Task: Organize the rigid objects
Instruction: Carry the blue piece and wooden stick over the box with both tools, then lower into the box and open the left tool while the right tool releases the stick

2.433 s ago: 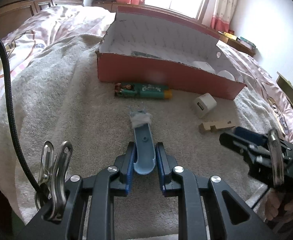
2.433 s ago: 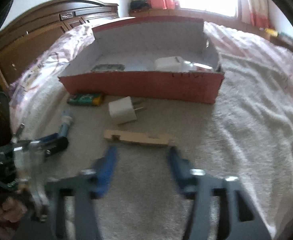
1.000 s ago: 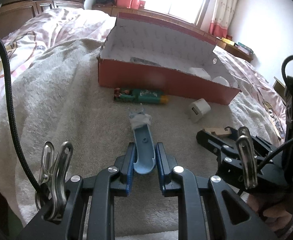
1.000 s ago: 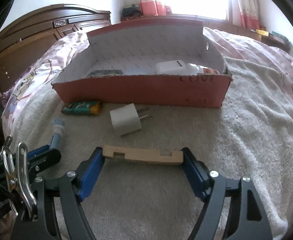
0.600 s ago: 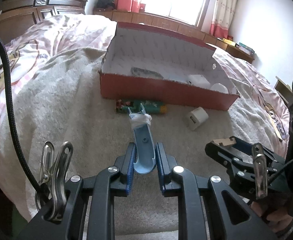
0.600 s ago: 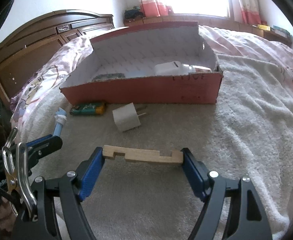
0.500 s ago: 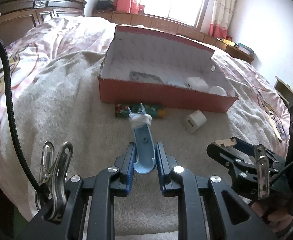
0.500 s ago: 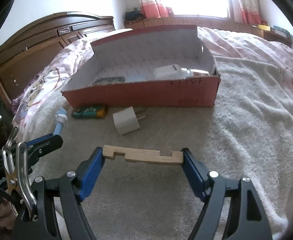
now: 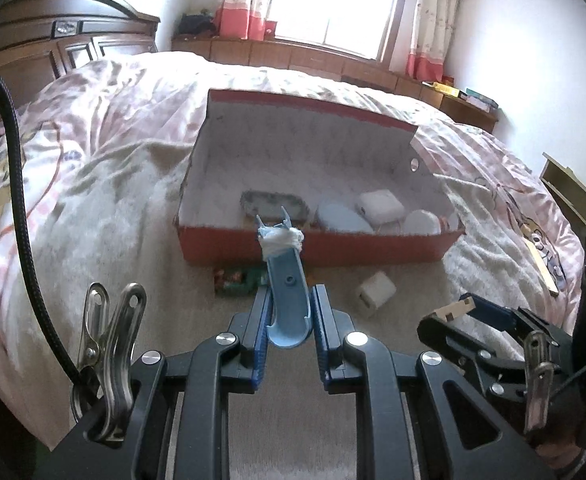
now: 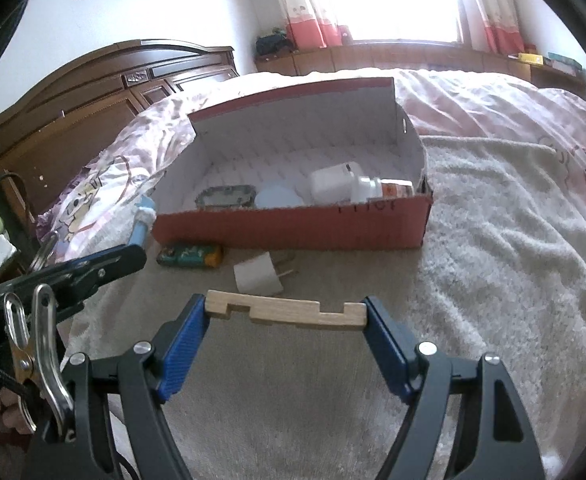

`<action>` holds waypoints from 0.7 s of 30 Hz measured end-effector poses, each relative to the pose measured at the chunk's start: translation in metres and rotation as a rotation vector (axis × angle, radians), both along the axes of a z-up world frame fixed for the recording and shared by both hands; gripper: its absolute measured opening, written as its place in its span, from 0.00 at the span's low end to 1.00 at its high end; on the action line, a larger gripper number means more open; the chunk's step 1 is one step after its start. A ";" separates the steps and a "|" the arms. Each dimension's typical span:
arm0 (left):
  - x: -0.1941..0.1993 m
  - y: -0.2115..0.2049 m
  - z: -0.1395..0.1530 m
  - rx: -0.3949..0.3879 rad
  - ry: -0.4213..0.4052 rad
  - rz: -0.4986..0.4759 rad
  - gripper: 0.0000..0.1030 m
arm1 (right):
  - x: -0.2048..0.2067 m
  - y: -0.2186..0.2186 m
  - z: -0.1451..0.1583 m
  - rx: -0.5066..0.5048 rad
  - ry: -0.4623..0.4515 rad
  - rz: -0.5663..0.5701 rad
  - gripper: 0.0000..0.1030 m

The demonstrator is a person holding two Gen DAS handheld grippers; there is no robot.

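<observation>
two rigid things are riding in the air now: a light blue plastic tool with a white wad wrapped near its forked tip (image 9: 286,280) and a notched pale wooden bar (image 10: 285,313). the left hand-held gripper (image 9: 289,320) is clamping the blue tool by its rounded end, and the right hand-held gripper (image 10: 285,322) is pinching the wooden bar end to end between its blue pads. compared with a couple of seconds ago, both pieces are lifted off the beige towel (image 10: 493,264) on the bed and are sitting higher, looking down into the red cardboard box with a white inside (image 10: 293,226), which is already holding several items. that is likely meaning the carry is under way and dropping them in is coming next. a white plug adapter (image 10: 258,279) and a green packet (image 10: 189,255) are lying outside, just before the box's front wall.
</observation>
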State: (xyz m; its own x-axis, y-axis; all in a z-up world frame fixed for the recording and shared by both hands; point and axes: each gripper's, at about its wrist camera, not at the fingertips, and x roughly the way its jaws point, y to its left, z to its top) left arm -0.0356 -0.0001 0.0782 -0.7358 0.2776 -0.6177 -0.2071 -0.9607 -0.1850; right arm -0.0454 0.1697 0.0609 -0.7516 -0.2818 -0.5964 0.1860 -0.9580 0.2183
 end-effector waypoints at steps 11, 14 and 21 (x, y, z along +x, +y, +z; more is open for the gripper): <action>-0.036 0.007 0.022 -0.013 0.029 0.000 0.20 | -0.023 0.000 0.024 0.028 0.045 0.003 0.78; -0.043 0.009 0.025 -0.024 0.038 0.005 0.20 | -0.032 0.002 0.028 0.021 0.045 0.004 0.78; -0.065 0.013 0.029 -0.031 0.040 0.009 0.20 | -0.057 0.005 0.036 0.033 0.055 -0.006 0.78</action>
